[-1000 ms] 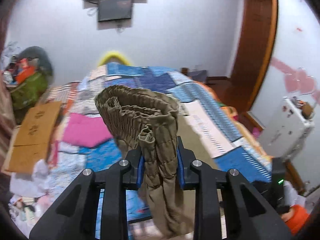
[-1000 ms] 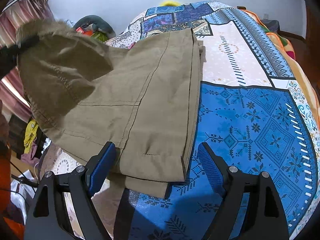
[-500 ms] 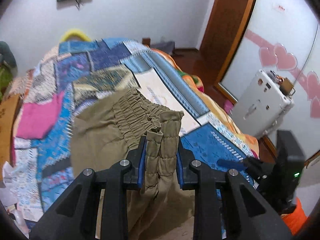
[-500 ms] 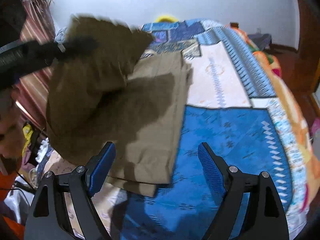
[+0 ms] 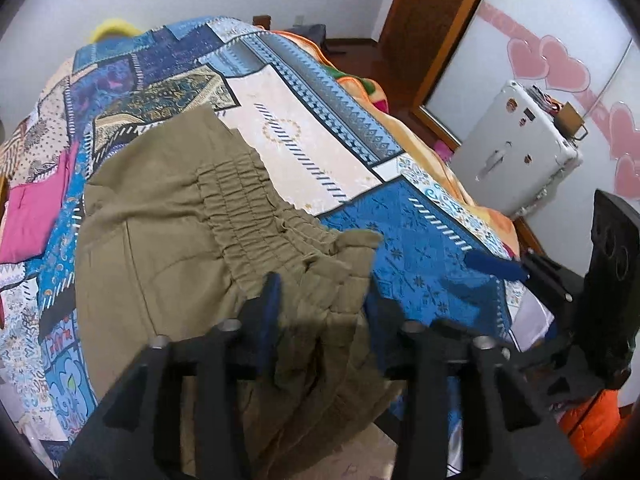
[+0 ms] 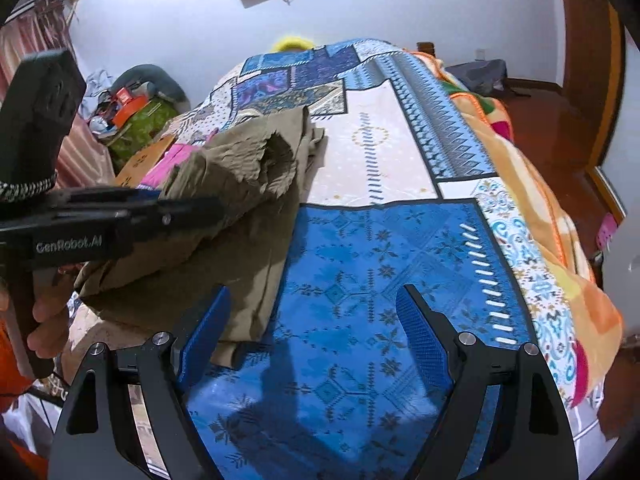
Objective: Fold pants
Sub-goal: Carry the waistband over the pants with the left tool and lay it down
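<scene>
Pants [image 5: 168, 216] on bed [image 5: 420, 240], near front edge, waistband half folded over legs. Soft, light, limp cloth; bunches easily. Left hand-held gripper [image 5: 320, 300] jaws just opening, waistband loose between. Right hand-held gripper [image 6: 312, 320] spread, empty. Best grip: elastic waistband corners or hems.

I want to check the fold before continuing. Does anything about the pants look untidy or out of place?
Yes. The elastic waistband of the pants lies bunched and ruffled near the left gripper, whose jaws have just been opening around it, so this fold is not flat. The right gripper is open over the bedspread.
</scene>
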